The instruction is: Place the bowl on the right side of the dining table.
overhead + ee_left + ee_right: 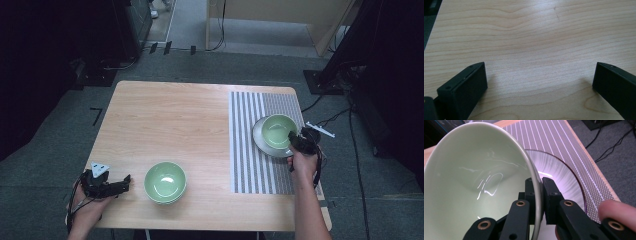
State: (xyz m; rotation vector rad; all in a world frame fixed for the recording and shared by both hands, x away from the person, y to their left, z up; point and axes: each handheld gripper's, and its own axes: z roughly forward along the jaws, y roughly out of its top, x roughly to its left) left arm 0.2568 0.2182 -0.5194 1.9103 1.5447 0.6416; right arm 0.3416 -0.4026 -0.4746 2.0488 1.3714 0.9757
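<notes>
A pale green bowl (278, 131) sits over a grey plate (263, 144) on the striped placemat (250, 160) at the table's right. My right gripper (296, 140) is shut on that bowl's near rim; in the right gripper view the bowl (474, 182) has its rim pinched between the two black jaws of the right gripper (539, 187), with the plate (564, 177) beneath. A second green bowl (165, 182) rests on the bare wood near the front edge. My left gripper (125, 184) lies left of it, open and empty, and in its own view the left gripper (540, 77) has bare wood between its jaws.
The wooden table (165, 120) has bare room across its left and back. Cables (330, 117) and dark equipment stands lie on the grey floor to the right and behind. A white strip (320, 129) sticks out past the table's right edge.
</notes>
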